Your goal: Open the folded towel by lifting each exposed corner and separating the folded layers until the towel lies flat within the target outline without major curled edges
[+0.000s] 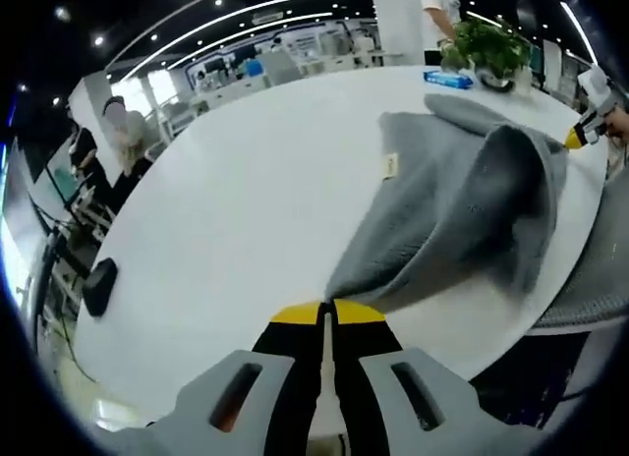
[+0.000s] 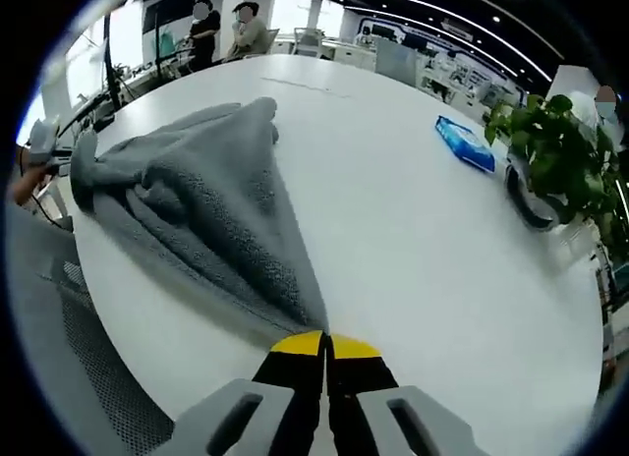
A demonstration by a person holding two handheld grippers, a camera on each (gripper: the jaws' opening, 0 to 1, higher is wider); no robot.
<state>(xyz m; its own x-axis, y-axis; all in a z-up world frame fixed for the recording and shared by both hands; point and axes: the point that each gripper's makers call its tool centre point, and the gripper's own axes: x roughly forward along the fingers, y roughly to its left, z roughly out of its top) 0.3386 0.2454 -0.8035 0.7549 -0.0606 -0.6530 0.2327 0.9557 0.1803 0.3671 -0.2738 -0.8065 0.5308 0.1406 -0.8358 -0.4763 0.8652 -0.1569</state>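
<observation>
Both claws, left claw point(image 1: 327, 313) and right claw point(image 2: 324, 346), are clamped on opposite corners of the towel point(image 1: 462, 210). Judged risk: it sags at the surface's point(image 1: 246, 210) five-o'clock edge and may slide off.

towel point(image 1: 462, 215) – grey terry cloth, rough nap | table point(image 1: 246, 210) – white, smooth, faintly glossy | packet point(image 2: 465, 142) – shiny blue plastic

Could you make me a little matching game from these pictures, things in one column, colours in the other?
Things:
1. towel
2. packet
3. plant
4. table

Colours:
A. white
B. green
C. grey
D. blue

Pairs: 1-C, 2-D, 3-B, 4-A

Both tools, left and right, are shut on a corner of the towel.
</observation>
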